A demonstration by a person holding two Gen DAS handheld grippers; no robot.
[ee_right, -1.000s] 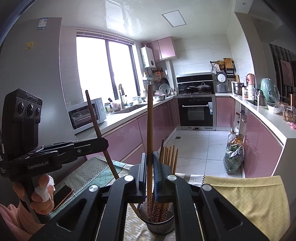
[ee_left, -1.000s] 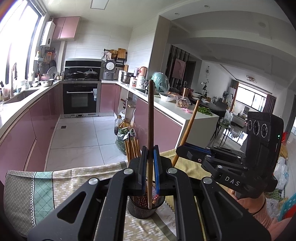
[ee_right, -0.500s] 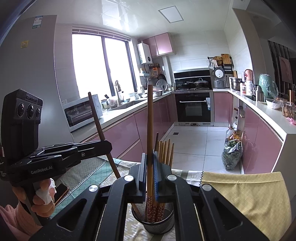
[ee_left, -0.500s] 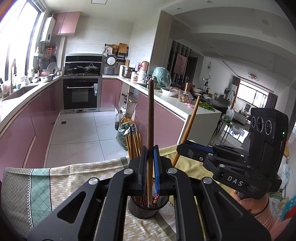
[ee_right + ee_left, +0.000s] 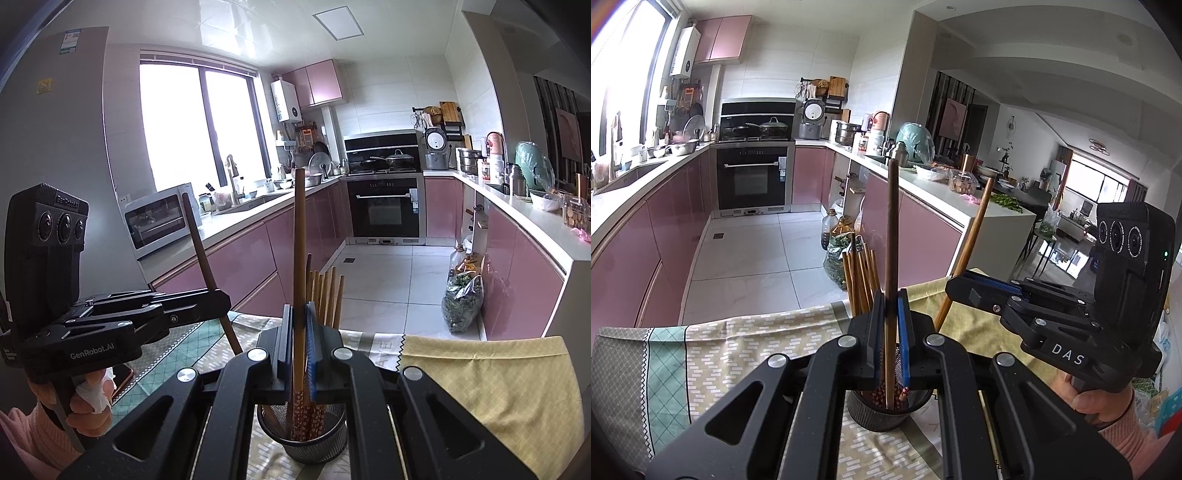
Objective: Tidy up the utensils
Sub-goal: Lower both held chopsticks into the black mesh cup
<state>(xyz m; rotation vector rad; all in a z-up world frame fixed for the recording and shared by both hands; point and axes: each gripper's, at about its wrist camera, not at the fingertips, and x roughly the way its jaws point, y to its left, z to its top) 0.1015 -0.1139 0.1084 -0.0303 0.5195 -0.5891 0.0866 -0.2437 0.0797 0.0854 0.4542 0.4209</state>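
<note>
Mesh holder (image 5: 306, 439) stands on the tablecloth (image 5: 746, 343), bundle of chopsticks (image 5: 325, 295) upright in it. Two more chopsticks enter the holder: one (image 5: 891, 236) upright at centre, one (image 5: 964, 254) leaning from the right. Oven (image 5: 751, 181) far behind, counters on both sides.

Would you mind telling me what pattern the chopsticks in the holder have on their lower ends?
Red with small white flowers, clearest in the right wrist view.

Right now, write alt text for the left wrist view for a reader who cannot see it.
The left gripper grips one dark chopstick upright, its tip down inside a black mesh holder of chopsticks on a patterned tablecloth. To the right, the right gripper holds a lighter chopstick slanted toward the holder. A pink-cabinet kitchen lies behind.
</note>
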